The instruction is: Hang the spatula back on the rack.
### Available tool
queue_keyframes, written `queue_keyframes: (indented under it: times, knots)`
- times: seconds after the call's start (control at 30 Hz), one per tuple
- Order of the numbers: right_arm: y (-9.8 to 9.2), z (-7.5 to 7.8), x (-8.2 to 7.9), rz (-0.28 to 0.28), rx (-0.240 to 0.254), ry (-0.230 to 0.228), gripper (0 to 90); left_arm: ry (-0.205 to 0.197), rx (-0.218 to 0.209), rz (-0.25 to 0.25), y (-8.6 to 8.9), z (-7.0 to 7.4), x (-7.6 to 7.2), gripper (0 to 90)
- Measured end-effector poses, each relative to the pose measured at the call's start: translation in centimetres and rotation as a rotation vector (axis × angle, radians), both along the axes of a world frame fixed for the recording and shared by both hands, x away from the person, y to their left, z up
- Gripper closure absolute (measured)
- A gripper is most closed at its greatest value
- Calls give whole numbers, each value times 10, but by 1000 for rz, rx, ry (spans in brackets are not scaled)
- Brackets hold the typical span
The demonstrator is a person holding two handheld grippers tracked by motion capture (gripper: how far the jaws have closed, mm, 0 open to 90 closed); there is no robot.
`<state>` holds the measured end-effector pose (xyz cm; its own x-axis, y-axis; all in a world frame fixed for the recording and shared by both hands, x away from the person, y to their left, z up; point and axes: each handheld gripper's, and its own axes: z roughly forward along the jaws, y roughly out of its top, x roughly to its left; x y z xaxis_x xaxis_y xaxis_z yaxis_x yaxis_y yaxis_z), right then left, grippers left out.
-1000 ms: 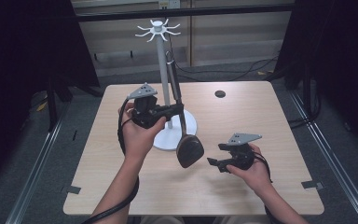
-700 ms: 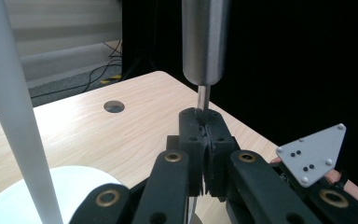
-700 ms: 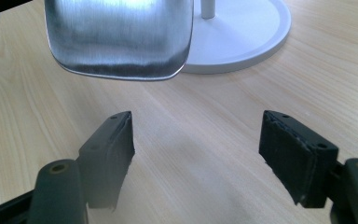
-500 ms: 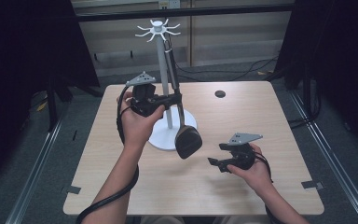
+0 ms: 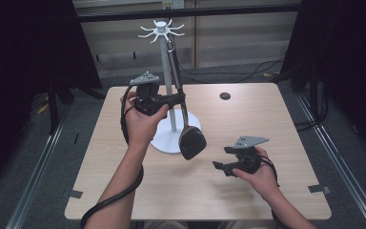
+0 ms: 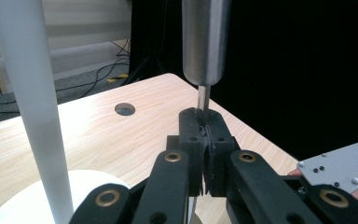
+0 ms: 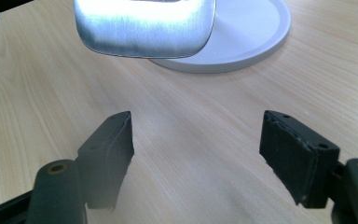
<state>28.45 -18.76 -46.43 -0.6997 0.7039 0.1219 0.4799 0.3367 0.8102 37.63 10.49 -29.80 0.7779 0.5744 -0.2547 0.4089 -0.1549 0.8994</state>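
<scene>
A white utensil stand (image 5: 164, 62) with a ring of hooks (image 5: 160, 29) rises from a round base (image 5: 167, 141) at mid-table. A long spatula hangs tilted beside the pole, its dark head (image 5: 192, 142) low over the base edge. My left gripper (image 5: 177, 99) is shut on the spatula's thin metal shaft (image 6: 203, 99) just under the thick handle (image 6: 204, 42). The handle top sits near one hook; I cannot tell if it touches. My right gripper (image 5: 219, 158) rests low at the front right, open, nothing between its jaws (image 7: 196, 154). The shiny spatula head (image 7: 144, 25) hangs ahead of it.
The wooden table (image 5: 286, 133) has a small dark round hole (image 5: 225, 96) at the back right. Tape marks sit at the front corners (image 5: 74, 193). The white pole (image 6: 28, 93) stands close to the left of my left gripper. Dark curtains and floor cables surround the table.
My left hand has lifted the spatula a little, bringing its handle top closer to the hooks. The right hand has stayed where it was.
</scene>
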Motion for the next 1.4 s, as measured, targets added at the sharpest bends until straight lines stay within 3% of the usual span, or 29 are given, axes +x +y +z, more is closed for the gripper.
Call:
queue_keyframes:
  times: [1.4]
  knots:
    - [-2, -2, 0, -3, -20, 9, 225, -7, -16, 71, 9, -9, 15, 843]
